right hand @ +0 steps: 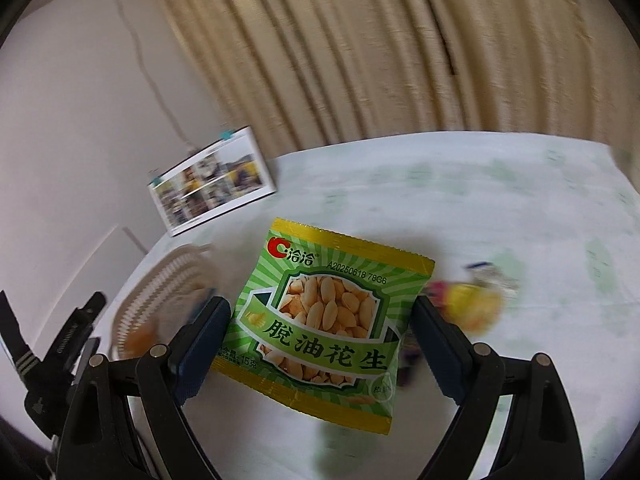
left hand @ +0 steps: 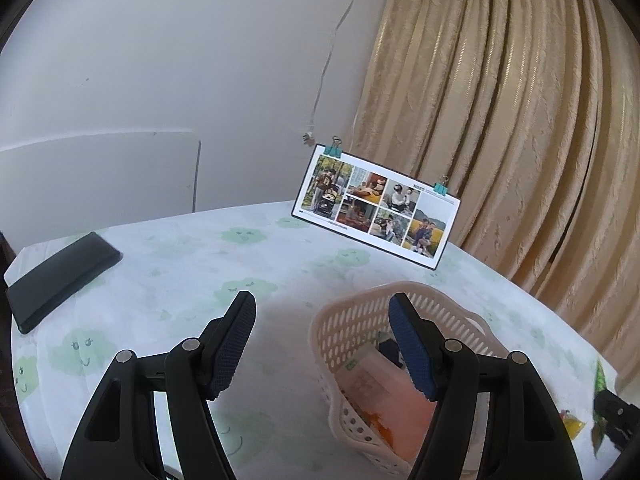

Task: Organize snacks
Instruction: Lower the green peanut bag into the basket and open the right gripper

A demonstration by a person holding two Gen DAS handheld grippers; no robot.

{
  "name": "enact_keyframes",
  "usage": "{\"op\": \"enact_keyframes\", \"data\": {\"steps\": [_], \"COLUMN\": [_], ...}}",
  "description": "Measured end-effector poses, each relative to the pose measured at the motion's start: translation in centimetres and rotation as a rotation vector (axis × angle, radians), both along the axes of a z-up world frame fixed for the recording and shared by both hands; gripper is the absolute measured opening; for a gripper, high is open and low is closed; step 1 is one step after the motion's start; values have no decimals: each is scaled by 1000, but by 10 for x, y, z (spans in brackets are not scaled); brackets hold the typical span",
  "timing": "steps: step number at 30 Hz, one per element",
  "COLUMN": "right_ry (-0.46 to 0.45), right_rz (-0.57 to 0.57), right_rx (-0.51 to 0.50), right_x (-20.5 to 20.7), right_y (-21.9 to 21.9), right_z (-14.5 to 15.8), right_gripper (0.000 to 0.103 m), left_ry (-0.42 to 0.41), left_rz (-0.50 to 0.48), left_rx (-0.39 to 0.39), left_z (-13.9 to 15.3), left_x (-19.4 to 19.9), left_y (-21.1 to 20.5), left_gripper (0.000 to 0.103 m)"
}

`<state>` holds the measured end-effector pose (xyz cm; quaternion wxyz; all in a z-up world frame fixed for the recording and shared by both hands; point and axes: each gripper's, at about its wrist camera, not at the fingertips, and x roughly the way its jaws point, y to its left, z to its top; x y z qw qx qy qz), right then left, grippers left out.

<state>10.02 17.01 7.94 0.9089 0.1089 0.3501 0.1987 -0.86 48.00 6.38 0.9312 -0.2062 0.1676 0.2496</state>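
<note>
- Far left in our left wrist view, a dark flat case (left hand: 60,280) lies on the desk (left hand: 180,264), well apart from anything the task concerns.
- Our left claw (left hand: 322,344) hangs with its jaws wide apart and nothing between them; it touches nothing that we can see.
- Just right of that claw's centre sits the basket (left hand: 340,320), and the claw's right finger crosses in front of it. An orange packet (left hand: 400,408) already lies inside, with smaller items behind it that we cannot make out.
- Behind the basket a photo card (left hand: 376,208) stands against the wall, clear of the work.
- In the right wrist view, the basket (right hand: 168,280) lies to the left of our right claw (right hand: 320,332) and a little beyond it, blurred. We judge that is the direction the coming move must take.
- The right claw is the one carrying a snack, so it is the hand to act, while the left waits beside the basket.
- That claw is clamped on the peanut packet (right hand: 324,320), the pads (right hand: 204,336) pressing its two side edges. The packet is lifted off the desk, its face toward the camera and slightly tilted.
- Right of the packet, loose sweets (right hand: 476,304) lie on the desk, blurred, not yet sorted.
</note>
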Motion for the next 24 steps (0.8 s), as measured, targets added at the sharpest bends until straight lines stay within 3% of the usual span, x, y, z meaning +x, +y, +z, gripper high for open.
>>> {"op": "enact_keyframes", "data": {"steps": [9,24], "right_ry": [-27,-16], "right_rz": [139,248], "right_rx": [-21,-32], "right_x": [-1,9], "right_y": [77,145], "right_z": [13,11], "right_gripper": [89,90], "left_ry": [-17,-79], "left_rz": [-16,23], "left_rx": [-24,-110], "left_z": [0,1], "left_x": [-3,-14], "left_y": [3,18], "left_gripper": [70,70]}}
